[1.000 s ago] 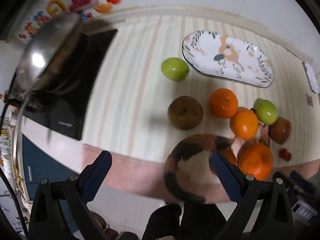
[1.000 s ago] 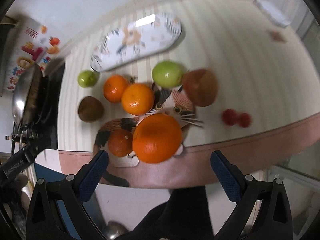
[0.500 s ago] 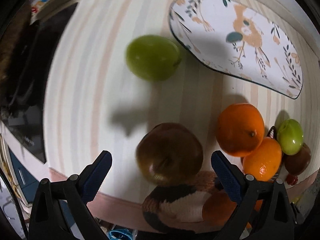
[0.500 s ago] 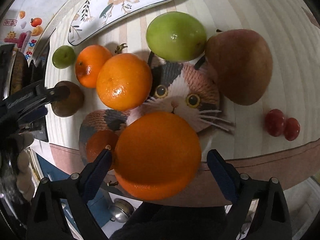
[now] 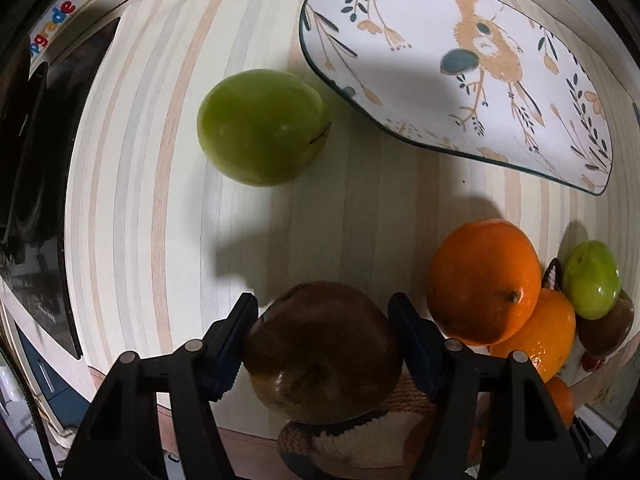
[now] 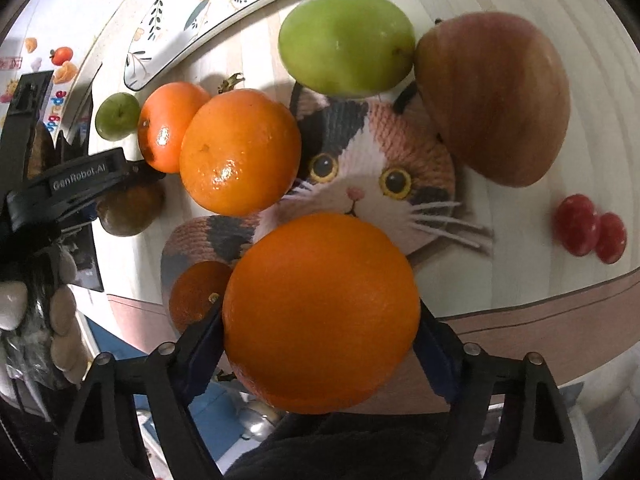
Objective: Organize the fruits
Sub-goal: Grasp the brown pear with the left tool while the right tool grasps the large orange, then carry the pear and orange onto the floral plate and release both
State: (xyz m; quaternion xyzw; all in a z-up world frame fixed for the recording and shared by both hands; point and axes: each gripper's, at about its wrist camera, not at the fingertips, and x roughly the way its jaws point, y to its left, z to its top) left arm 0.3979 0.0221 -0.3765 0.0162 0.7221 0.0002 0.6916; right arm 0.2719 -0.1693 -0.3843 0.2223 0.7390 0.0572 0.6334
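Left wrist view: my left tongs are clamped on a brown fruit, one blue pad against each flank, so the fruit sits dead centre between the fingers and close to the lens. The patterned plate lies ahead and to the right across bare striped table; its long axis runs diagonally, near-left to far-right. I judge this the relation that matters if the plate is the target: forward and right. A green apple sits ahead-left, just beside the plate's near end but apart from it. An orange and a cluster of further fruit lie to the right. Readable text: coloured letters "grade" on a sticker at far left, partly cut off. Right wrist view: my right tongs are closed on a large orange, pads mostly hidden behind it. It sits at the near edge of a knitted cat mat, with other oranges, a green fruit and a brownish-red fruit around the mat. Two small red fruits lie right. The plate is far ahead-left, so the left tongs are nearer to it. The left tongs' housing reads "GenRobot.AI".
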